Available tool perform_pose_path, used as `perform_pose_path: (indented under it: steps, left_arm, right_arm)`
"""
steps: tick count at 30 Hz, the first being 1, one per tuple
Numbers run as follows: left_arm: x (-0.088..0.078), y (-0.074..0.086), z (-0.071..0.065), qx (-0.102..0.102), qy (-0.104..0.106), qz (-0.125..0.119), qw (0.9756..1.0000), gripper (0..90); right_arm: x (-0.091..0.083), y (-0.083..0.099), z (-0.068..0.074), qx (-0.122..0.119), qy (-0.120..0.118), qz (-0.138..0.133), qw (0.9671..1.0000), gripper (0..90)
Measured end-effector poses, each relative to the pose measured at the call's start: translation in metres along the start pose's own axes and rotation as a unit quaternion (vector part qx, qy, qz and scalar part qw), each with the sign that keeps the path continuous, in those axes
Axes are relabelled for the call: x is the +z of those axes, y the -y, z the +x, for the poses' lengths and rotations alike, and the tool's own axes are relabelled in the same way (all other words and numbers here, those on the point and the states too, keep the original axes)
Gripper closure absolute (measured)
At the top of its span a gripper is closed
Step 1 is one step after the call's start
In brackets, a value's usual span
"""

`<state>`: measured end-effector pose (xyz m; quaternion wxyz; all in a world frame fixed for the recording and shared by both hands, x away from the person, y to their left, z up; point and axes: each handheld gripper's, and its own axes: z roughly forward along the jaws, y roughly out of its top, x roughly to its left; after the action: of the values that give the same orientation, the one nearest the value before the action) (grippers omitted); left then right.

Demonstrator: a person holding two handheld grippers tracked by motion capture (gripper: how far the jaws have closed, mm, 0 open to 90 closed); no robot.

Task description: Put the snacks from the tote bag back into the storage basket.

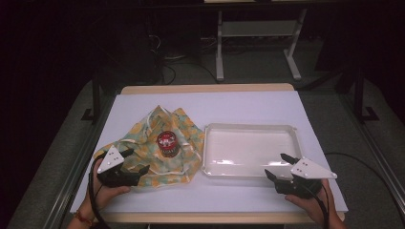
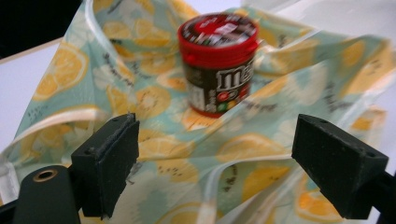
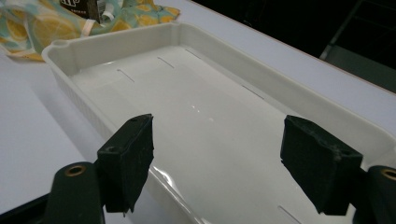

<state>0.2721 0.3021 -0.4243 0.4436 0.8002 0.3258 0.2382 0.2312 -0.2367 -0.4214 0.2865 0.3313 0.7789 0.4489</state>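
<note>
Both grippers stand with jaws apart: my left gripper point(image 1: 135, 162) over the near edge of the fruit-print cloth point(image 1: 143, 138), my right gripper point(image 1: 282, 165) at the white tray point(image 1: 250, 128)'s near right corner. Tugging that cloth could topple the candy jar point(image 1: 168, 144) standing mid-cloth, left of the tray — upright, red-lidded, brown-labelled.
</note>
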Motion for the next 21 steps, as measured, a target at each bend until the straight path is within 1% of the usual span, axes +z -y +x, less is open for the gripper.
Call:
perform_pose_path:
  steps: [1,3,5,6,7,9,10,12,14,17,21]
  left_arm:
    - [0.0001,0.0009,0.0013,-0.004,0.004,0.001,1.0000,14.8]
    - [-0.0002,0.0033,0.0021,-0.007,0.000,0.005,1.0000,14.8]
    - [-0.0022,0.0069,0.0036,-0.017,0.004,0.005,0.9998,14.8]
    - [-0.0038,0.0082,0.0041,-0.016,0.003,0.006,0.9998,14.8]
    - [-0.0048,0.0086,0.0044,-0.015,0.000,0.004,0.9999,14.8]
    - [-0.0080,0.0089,0.0056,-0.021,0.000,-0.004,0.9998,14.8]
    - [-0.0086,0.0087,0.0061,-0.023,0.002,-0.005,0.9997,14.9]
    - [-0.0074,0.0076,0.0066,-0.021,0.001,-0.007,0.9998,14.9]
    - [-0.0058,0.0065,0.0072,-0.029,0.008,-0.008,0.9995,14.9]
    - [-0.0036,0.0055,0.0066,-0.023,0.005,-0.003,0.9997,14.9]
    - [-0.0017,0.0046,0.0056,-0.024,0.007,0.003,0.9997,14.9]
  right_arm:
    - [0.0000,0.0000,0.0000,0.000,0.000,0.000,1.0000,25.0]
    - [0.0000,-0.0008,-0.0002,-0.002,0.001,0.000,1.0000,25.0]
    - [0.0004,-0.0022,0.0013,-0.004,0.002,0.002,1.0000,24.9]
    - [0.0004,-0.0033,0.0027,-0.004,0.002,0.002,1.0000,25.0]
    - [0.0014,-0.0050,0.0054,-0.008,0.002,0.005,1.0000,25.0]
    - [0.0027,-0.0053,0.0063,-0.010,0.002,0.007,0.9999,24.9]
    - [0.0052,-0.0045,0.0073,-0.012,0.003,0.014,0.9998,24.9]
    - [0.0070,-0.0033,0.0070,-0.014,0.002,0.019,0.9997,24.9]
    - [0.0074,-0.0019,0.0056,-0.010,0.002,0.023,0.9997,25.0]
    - [0.0072,-0.0001,0.0040,-0.007,0.003,0.027,0.9996,25.0]
    - [0.0059,0.0019,0.0029,-0.005,0.005,0.033,0.9994,24.9]
